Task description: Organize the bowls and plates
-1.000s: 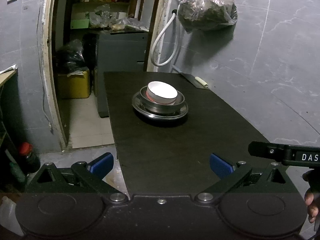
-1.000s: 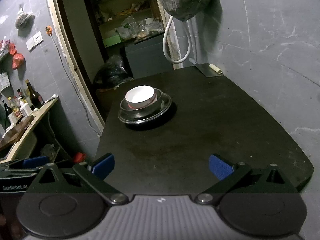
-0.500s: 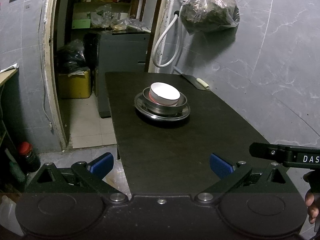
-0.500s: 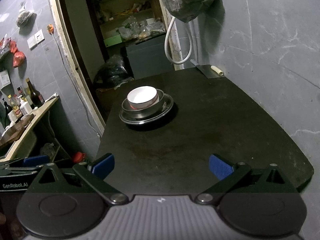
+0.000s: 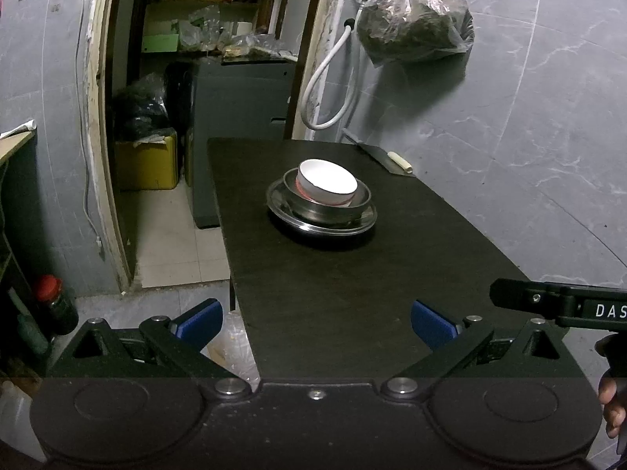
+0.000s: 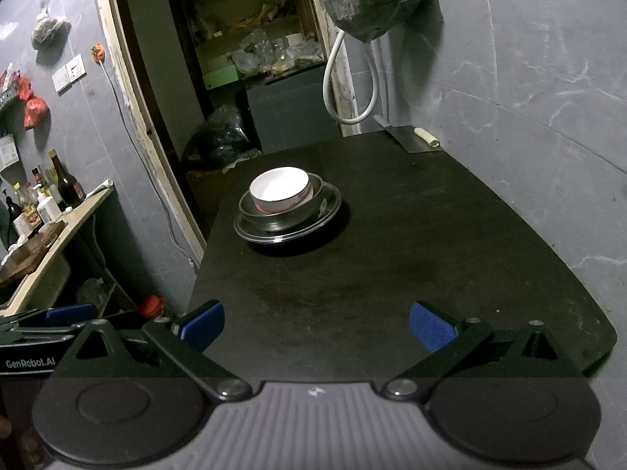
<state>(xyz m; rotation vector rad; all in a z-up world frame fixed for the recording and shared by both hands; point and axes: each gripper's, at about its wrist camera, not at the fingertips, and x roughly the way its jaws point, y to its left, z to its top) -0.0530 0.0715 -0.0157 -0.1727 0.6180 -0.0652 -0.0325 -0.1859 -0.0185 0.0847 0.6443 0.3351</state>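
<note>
white bowl (image 5: pixel 328 186): glossy ceramic | steel bowl (image 5: pixel 333 211), plate (image 5: pixel 286 215): shiny metal | table (image 5: pixel 352 286): matt

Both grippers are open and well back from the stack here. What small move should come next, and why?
Probably none beyond pulling back. The white bowl already sits inside the metal bowl, which sits on the metal plate. The left gripper and the right gripper are open and empty, and no other dish shows on the table.

Dim room, light from above. White bowl (image 5: pixel 328 181) overexposed; stack's shadow falls on dark tabletop (image 5: pixel 352 282). Strong fisheye bending, vignetted corners. Focus sharp.
</note>
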